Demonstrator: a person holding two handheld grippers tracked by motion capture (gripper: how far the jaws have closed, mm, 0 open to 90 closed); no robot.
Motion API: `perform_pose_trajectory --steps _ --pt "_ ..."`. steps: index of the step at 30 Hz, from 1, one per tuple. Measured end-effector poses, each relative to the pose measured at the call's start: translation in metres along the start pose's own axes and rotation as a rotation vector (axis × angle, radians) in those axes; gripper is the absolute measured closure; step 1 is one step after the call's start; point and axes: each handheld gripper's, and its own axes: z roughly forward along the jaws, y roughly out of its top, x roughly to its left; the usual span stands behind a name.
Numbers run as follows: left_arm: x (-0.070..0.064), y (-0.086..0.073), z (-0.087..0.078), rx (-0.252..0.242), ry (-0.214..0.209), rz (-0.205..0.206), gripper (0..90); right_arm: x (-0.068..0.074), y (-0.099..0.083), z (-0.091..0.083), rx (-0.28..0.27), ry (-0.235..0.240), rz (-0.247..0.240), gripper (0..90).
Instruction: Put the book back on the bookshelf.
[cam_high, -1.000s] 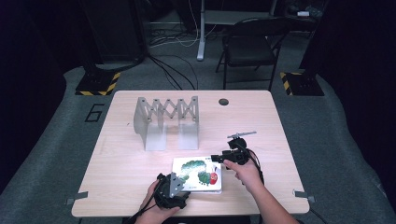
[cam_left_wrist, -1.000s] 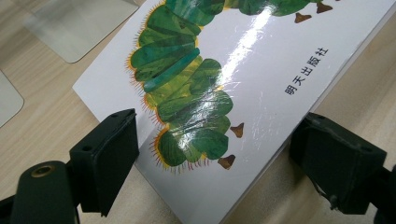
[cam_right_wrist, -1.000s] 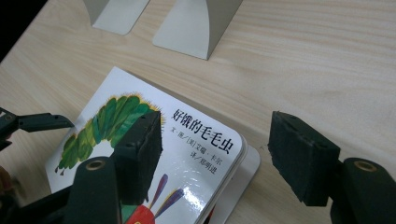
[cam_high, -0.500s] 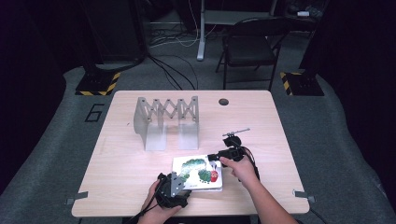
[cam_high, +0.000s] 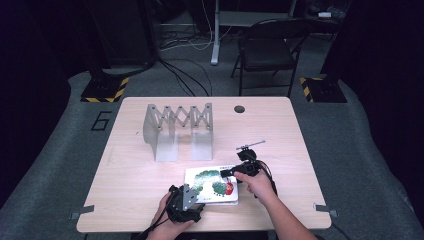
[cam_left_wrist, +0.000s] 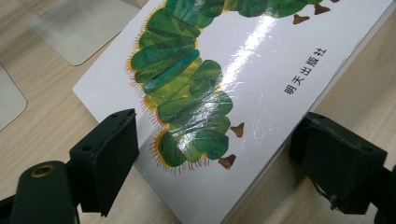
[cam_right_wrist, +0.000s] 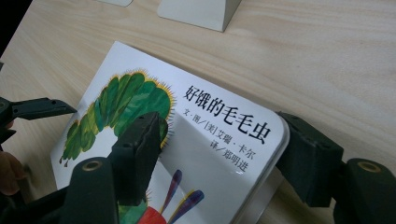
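Both claws working at a picture book lying flat on the worktop.

High view: the book (cam_high: 211, 185) is lying cover up near the front edge of the worktop (cam_high: 125, 165), in front of the folding rack (cam_high: 178, 130). The left claw (cam_high: 192, 192) is sitting at the book's near left corner, the right claw (cam_high: 227, 172) at its far right corner; jaw state cannot be told here. Left gripper view: the left claw (cam_left_wrist: 212, 158) is standing spread, one jaw over the book's (cam_left_wrist: 233, 84) left edge, the other just off its right edge, the caterpillar cover between them. Right gripper view: the right claw (cam_right_wrist: 219, 154) is also standing spread, one jaw resting over the cover of the book (cam_right_wrist: 187, 140), the other just outside its rounded corner.
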Motion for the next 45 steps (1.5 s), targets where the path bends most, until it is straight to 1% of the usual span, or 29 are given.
perform_pose_trajectory --steps 1,2,3,4,6,7,9,11,12,13,15,16,19,26,28,29,30,31,34,36,37,38,39,40,41,42,43,44,45 --pt "0.0002 0.0 0.0 0.0 -0.005 0.0 15.4 0.0013 -0.0001 0.0004 0.004 0.0 0.012 32.9" --pt "0.0006 0.0 -0.0003 0.002 -0.014 0.0 15.4 0.0008 0.0001 0.0004 0.01 0.004 0.006 32.7" --pt "0.0006 0.0 -0.0002 0.002 -0.013 0.001 15.4 0.0001 0.0 0.0011 0.004 0.004 -0.003 32.6" --pt "0.0007 0.0 -0.0002 0.002 -0.014 0.0 15.4 0.001 0.0 0.0006 0.014 0.006 0.014 32.7" --pt "0.0007 0.0 -0.0002 0.0 -0.014 0.001 15.4 0.0003 -0.0002 0.0012 0.008 0.01 0.018 32.7" --pt "0.0007 0.0 -0.0002 0.001 -0.013 0.001 15.4 -0.0008 -0.0002 0.0018 0.005 0.013 0.011 32.6" --pt "0.0007 0.0 -0.0002 0.001 -0.014 0.002 15.4 -0.0008 -0.0006 0.0024 0.009 0.014 0.027 32.4" --pt "0.0007 0.0001 -0.0002 0.002 -0.013 0.003 15.3 -0.0019 -0.0006 0.0024 0.017 0.02 0.026 32.4" --pt "0.0006 0.0001 -0.0003 0.002 -0.013 0.004 15.4 -0.0021 -0.0008 0.0033 0.011 0.021 0.03 32.4" --pt "0.0 -0.0001 0.0001 -0.002 0.001 0.007 15.3 -0.003 -0.0006 0.0032 0.019 0.024 0.027 32.4" --pt "0.0006 0.0002 -0.0005 0.004 -0.009 0.016 15.2 -0.004 -0.0012 0.0048 0.011 0.019 0.023 32.4" --pt "0.0006 0.0002 -0.0005 0.004 -0.01 0.017 15.1 -0.0036 -0.0013 0.0046 0.022 0.021 0.031 32.3" --pt "0.0005 0.0001 -0.0005 0.003 -0.011 0.017 14.7 -0.0039 -0.0019 0.0063 0.015 0.019 0.035 32.6" --pt "0.0014 0.0003 -0.001 0.01 -0.02 0.022 14.4 -0.0044 -0.0021 0.0058 0.02 0.02 0.03 33.0" --pt "0.0012 0.0002 -0.0008 0.009 -0.014 0.021 14.3 -0.0043 -0.0023 0.0058 0.019 0.019 0.029 33.4" --pt "0.0016 0.0005 -0.0011 0.013 -0.027 0.015 14.3 -0.0043 -0.0023 0.0057 0.018 0.018 0.031 33.5" --pt "0.0017 0.0009 -0.0014 0.018 -0.026 0.019 14.4 -0.0043 -0.0024 0.0057 0.019 0.017 0.031 33.4" --pt "0.0013 0.001 -0.0011 0.014 -0.013 0.023 14.6 -0.0044 -0.0025 0.0057 0.018 0.018 0.029 33.5" --pt "0.0013 0.0014 -0.0017 0.02 -0.016 0.021 15.1 -0.0043 -0.0027 0.0057 0.016 0.019 0.03 33.6" --pt "0.0013 0.0017 -0.003 0.032 -0.03 0.02 15.5 -0.0043 -0.0032 0.0062 0.008 0.015 0.028 33.8" --pt "0.0008 0.0016 -0.003 0.027 -0.023 0.02 15.5 -0.0042 -0.0033 0.0061 0.008 0.014 0.027 34.2" --pt "0.0015 0.0017 -0.0045 0.028 -0.038 0.015 16.1 -0.004 -0.0033 0.006 0.009 0.009 0.025 34.7" --pt "0.0017 0.0017 -0.0052 0.023 -0.042 0.004 17.2 -0.0038 -0.0035 0.0061 0.007 0.01 0.029 34.7" --pt "0.0027 0.0021 -0.0063 0.031 -0.049 0.005 17.5 -0.0042 -0.0033 0.0055 0.013 0.012 0.027 34.6" --pt "0.0028 0.0019 -0.0066 0.028 -0.044 0.0 17.5 -0.0038 -0.0036 0.0059 0.007 0.011 0.036 34.6" --pt "0.0034 0.002 -0.0073 0.029 -0.054 -0.003 17.5 -0.0041 -0.0035 0.0054 0.013 0.014 0.035 34.6" --pt "0.0038 0.002 -0.0077 0.032 -0.045 0.001 17.5 -0.0042 -0.0034 0.0052 0.015 0.015 0.036 34.6" --pt "0.0044 0.0022 -0.0081 0.033 -0.054 -0.004 17.5 -0.0041 -0.0035 0.0052 0.015 0.015 0.037 34.6" --pt "0.0043 0.0023 -0.0082 0.031 -0.046 -0.005 17.5 -0.0042 -0.0035 0.0052 0.014 0.014 0.035 34.6"
